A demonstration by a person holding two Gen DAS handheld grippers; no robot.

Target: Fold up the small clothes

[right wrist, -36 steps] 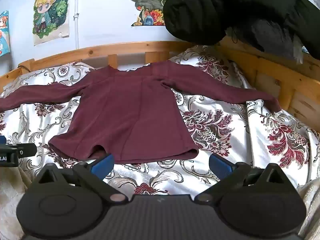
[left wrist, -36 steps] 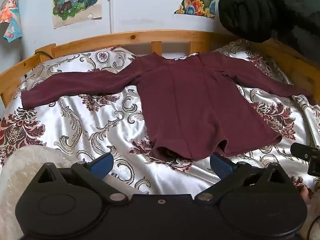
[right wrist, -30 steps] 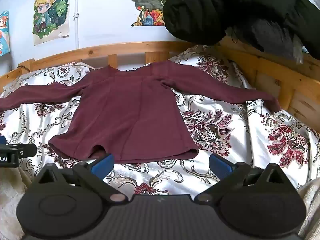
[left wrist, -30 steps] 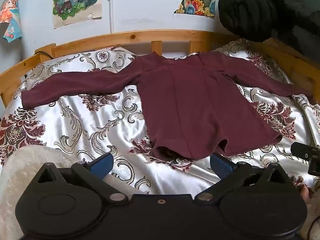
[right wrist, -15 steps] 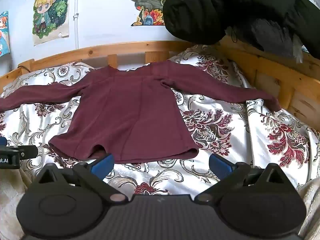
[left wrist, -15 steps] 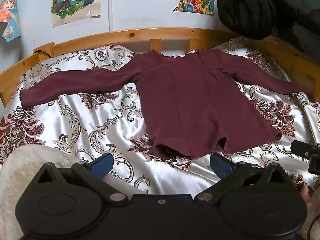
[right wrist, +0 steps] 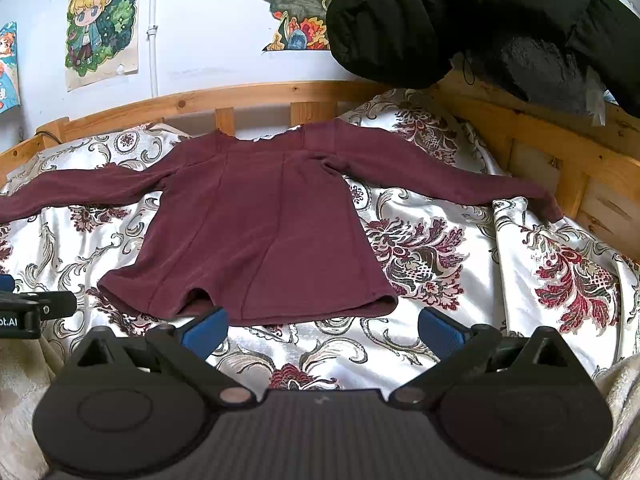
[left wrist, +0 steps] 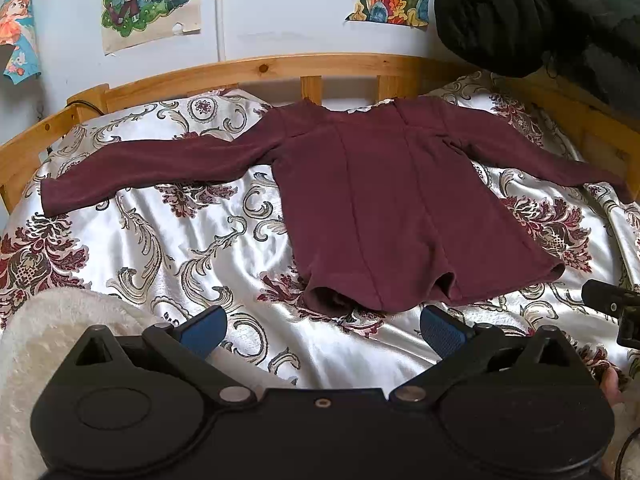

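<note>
A maroon long-sleeved top (left wrist: 392,204) lies flat on the bed, collar toward the headboard, both sleeves spread out sideways; it also shows in the right wrist view (right wrist: 260,236). Its hem is slightly rumpled on the near side. My left gripper (left wrist: 322,330) is open and empty, just short of the hem. My right gripper (right wrist: 322,330) is open and empty, also just short of the hem, toward the top's right side. Each gripper shows at the edge of the other's view.
The bed has a white satin cover (left wrist: 168,248) with red floral patterns and a wooden frame (right wrist: 532,136) at the back and right. A black jacket (right wrist: 480,12) hangs over the right rail. A cream fleece blanket (left wrist: 36,344) lies at the near left.
The left gripper has shifted very slightly, so the top sits a little higher in its view. The right gripper and the top have not moved.
</note>
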